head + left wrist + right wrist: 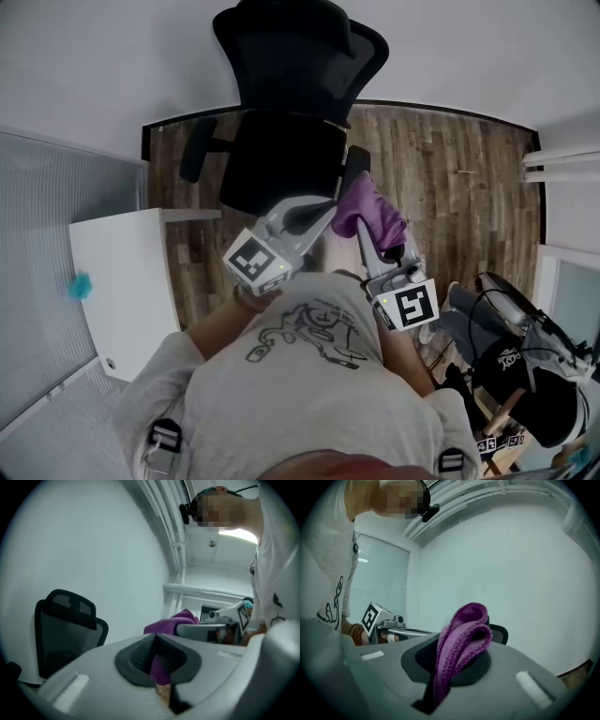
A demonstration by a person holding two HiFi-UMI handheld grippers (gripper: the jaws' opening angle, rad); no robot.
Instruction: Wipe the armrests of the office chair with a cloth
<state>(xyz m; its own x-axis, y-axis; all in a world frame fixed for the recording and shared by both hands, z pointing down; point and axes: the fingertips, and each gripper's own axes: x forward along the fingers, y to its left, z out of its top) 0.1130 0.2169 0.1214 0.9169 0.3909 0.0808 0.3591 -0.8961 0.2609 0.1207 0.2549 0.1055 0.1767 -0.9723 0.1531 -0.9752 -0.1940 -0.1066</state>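
The black office chair (281, 141) stands ahead of me on the wood floor, with one armrest (197, 150) on its left and the other armrest (356, 167) on its right. A purple cloth (370, 208) is held up just in front of the right armrest, between both grippers. My left gripper (323, 216) is shut on a corner of the cloth (160, 667). My right gripper (373, 239) is shut on a folded bunch of the cloth (461, 637). In both gripper views the cloth is raised above the chair (65, 630); whether it touches the armrest is hidden.
A white desk (122, 281) stands at my left with a small teal object (80, 286) beside it. Black gear and cables (525, 366) lie at the lower right. A white wall runs behind the chair.
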